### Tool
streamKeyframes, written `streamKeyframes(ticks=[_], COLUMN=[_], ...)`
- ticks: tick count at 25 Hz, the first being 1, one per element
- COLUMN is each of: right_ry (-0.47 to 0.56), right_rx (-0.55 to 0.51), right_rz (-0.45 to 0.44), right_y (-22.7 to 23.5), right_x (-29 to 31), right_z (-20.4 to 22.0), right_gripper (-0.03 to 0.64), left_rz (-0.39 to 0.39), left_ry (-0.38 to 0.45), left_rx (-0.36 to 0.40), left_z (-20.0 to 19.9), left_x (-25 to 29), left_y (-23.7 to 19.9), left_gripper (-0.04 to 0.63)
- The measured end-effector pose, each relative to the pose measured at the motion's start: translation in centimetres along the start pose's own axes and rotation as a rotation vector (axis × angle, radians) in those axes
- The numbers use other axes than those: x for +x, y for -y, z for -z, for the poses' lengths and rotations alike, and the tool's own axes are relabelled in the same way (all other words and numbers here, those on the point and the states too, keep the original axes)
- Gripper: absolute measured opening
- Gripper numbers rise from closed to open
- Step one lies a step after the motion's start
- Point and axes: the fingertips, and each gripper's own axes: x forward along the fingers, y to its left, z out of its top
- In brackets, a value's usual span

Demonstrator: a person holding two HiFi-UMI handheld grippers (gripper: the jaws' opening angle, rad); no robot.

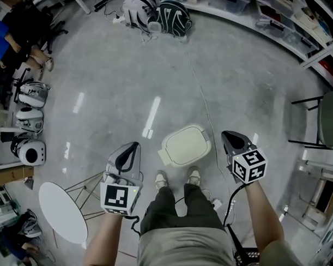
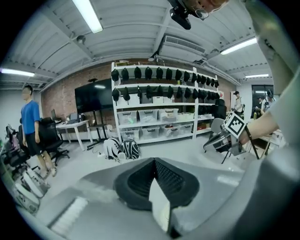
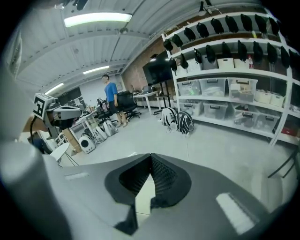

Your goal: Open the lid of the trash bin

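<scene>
Below, the trash bin [image 1: 184,145] stands lid-down on the floor [image 1: 121,77] between the left hand-held gripper [image 1: 135,145] and the right hand-held gripper [image 1: 226,135], both clenched on nothing.

Ceiling tube lights [image 2: 88,15] are shining bright and even at the top of both gripper views. They are glaring as pale streaks off the floor [image 1: 151,117] at the head view's centre. Fisheye distortion is bending the shelves [image 2: 159,108] and darkening every corner. The left gripper [image 2: 153,161] and right gripper [image 3: 151,157] are blurring near the lens.
</scene>
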Motion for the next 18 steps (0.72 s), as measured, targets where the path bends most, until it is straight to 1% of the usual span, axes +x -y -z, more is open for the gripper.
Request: streamKeyframes(ticks=[5,9,13,18], right_ry=[-0.102,-0.178,-0.249,-0.319], right_rx=[0.034,0.037,0.023,0.028], right_rz=[-0.002,0.015,0.033,0.043], right_y=[1.9,4.0,6.1,8.1], right_x=[5.8,9.8,13.8,17.8], right_z=[7.1,12.7,18.5,24.2], right_gripper=[0.003,0.003,0.003,0.003], left_rz=[0.011,0.012,0.033,0.039], left_ry=[-0.107,-0.163,-0.221,-0.287], left_rx=[-0.079,-0.107,-0.159,-0.187], left_z=[7.3,13.4,19.6,26.3], left_x=[3.7,6.3,8.6,10.5], left_y=[-0.3,-0.3,0.3,0.4], left_gripper=[0.002,0.002,0.002,0.002])
